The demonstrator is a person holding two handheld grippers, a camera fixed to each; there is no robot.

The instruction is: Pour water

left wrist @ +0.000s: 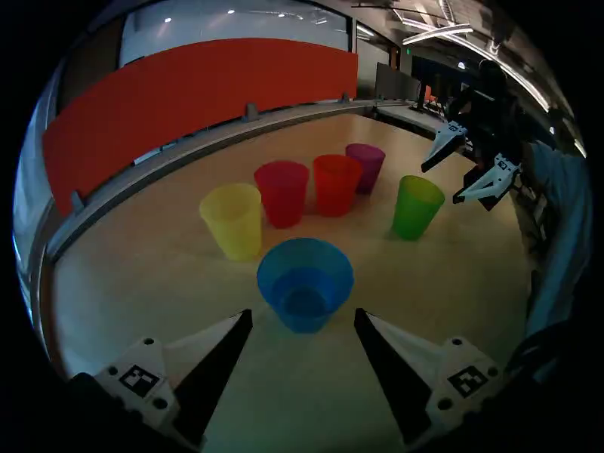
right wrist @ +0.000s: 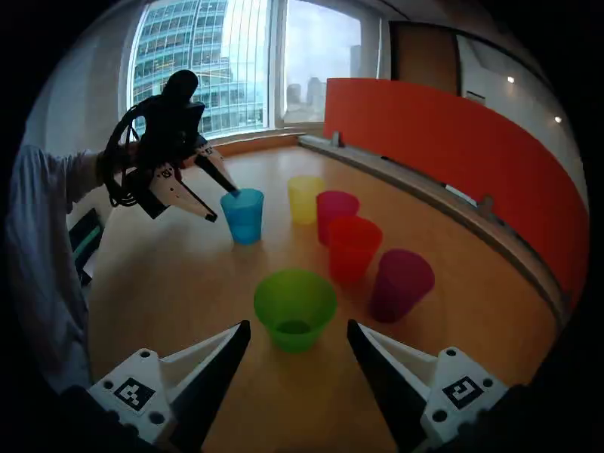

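Note:
Several plastic cups stand upright on a wooden table [left wrist: 423,302]. In the left gripper view, a blue cup [left wrist: 305,283] sits just ahead of my open left gripper [left wrist: 302,321], between its fingertips but untouched. Behind it stand a yellow cup [left wrist: 234,220], a red cup [left wrist: 283,192], an orange cup [left wrist: 336,183], a purple cup [left wrist: 366,166] and a green cup [left wrist: 416,206]. My right gripper [left wrist: 469,166] hovers open to the right of the green cup. In the right gripper view, the green cup [right wrist: 295,308] stands just ahead of the open right gripper [right wrist: 298,331], and the left gripper [right wrist: 219,200] is beside the blue cup [right wrist: 243,215].
An orange partition [left wrist: 196,98] with a grey rail runs along the table's far edge. Large windows [right wrist: 219,68] stand behind the table in the right gripper view. A person's sleeve [right wrist: 38,249] is at the left there.

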